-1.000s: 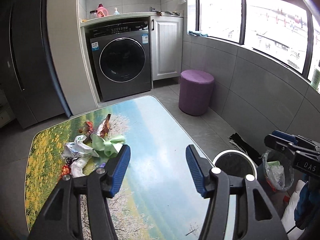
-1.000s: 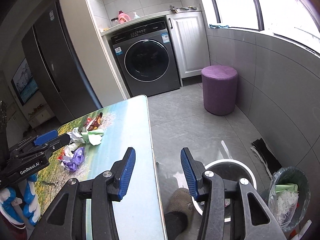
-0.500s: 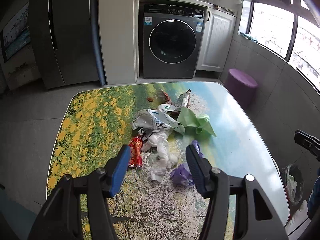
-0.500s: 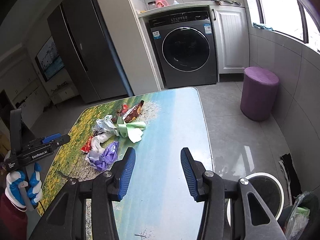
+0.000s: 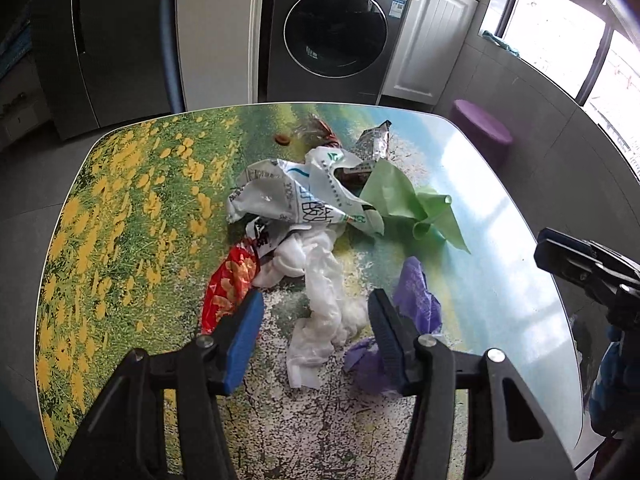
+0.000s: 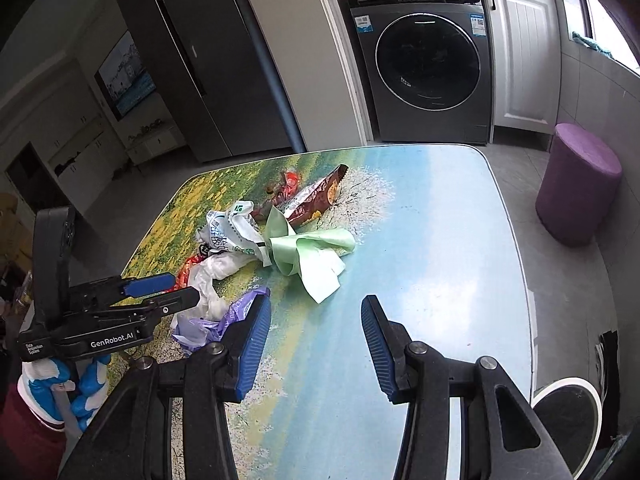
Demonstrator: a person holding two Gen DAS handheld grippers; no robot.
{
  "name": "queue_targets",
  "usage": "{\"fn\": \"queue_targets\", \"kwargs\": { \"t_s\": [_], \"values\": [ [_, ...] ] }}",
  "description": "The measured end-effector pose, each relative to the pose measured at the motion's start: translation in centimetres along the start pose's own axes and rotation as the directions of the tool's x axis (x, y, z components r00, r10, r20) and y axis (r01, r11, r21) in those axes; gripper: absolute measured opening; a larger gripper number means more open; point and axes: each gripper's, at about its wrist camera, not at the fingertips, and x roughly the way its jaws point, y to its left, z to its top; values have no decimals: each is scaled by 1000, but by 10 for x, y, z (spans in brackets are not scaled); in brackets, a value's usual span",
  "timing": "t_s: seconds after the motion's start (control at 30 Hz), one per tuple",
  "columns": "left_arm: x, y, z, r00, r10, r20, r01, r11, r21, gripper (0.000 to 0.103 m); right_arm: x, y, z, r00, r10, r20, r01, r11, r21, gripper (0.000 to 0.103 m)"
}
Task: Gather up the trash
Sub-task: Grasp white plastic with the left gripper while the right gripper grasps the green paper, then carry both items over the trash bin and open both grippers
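A heap of trash lies on the printed table [image 5: 120, 216]: a white printed bag [image 5: 292, 196], a green bag [image 5: 404, 200], a crumpled white plastic [image 5: 324, 300], a purple bag [image 5: 416, 296], a red wrapper [image 5: 228, 284] and a brown snack wrapper [image 6: 312, 200]. My left gripper [image 5: 316, 332] is open and empty, just above the white plastic, between the red wrapper and the purple bag. My right gripper [image 6: 316, 340] is open and empty over the table's blue part, right of the purple bag [image 6: 224, 316]. The green bag [image 6: 316, 256] lies ahead of it.
A round white-rimmed bin [image 6: 568, 412] stands on the floor at the table's right side. A purple stool [image 6: 576, 184] and a washing machine [image 6: 428, 64] stand beyond the table. A small brown crumb [image 5: 282, 139] lies at the table's far part.
Both grippers have swung left from the bin side toward the trash heap. The left one has come down close over the white plastic. Both stay open.
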Motion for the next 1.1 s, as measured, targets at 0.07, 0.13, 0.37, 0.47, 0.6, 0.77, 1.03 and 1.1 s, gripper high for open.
{"fn": "queue_targets", "kwargs": {
  "t_s": [0.07, 0.13, 0.37, 0.47, 0.6, 0.77, 1.03, 1.1],
  "values": [
    [9, 3, 1, 1000, -8, -14, 8, 1000, -11, 46, 13, 1, 5, 1000, 16, -13, -16, 1000, -2, 45],
    [15, 5, 2, 1000, -15, -25, 14, 1000, -23, 41, 25, 4, 11, 999, 31, -20, -31, 999, -7, 45],
    [22, 13, 2, 999, -46, -26, 45, 998, -42, 21, 65, 8, 24, 997, 40, -58, -41, 999, -14, 45],
    [20, 14, 1, 999, -50, -15, 49, 998, -32, 14, 77, 7, 26, 996, 59, -74, -60, 998, -10, 36],
    [14, 14, -1, 999, -39, 4, 39, 999, -22, 11, 80, 7, 24, 995, 76, -70, -78, 997, -18, 17],
    [-2, 13, -2, 999, -34, 31, 35, 999, -28, 10, 61, 5, 17, 994, 100, -45, -101, 995, -24, 17],
    [-42, 1, -7, 995, -22, 102, 25, 999, -24, 10, -8, 6, -7, 992, 119, 42, -119, 993, -17, 17],
    [-54, -4, -9, 992, -18, 123, 20, 1000, -15, 10, -30, 3, -14, 991, 118, 67, -117, 993, -15, 17]
  ]
}}
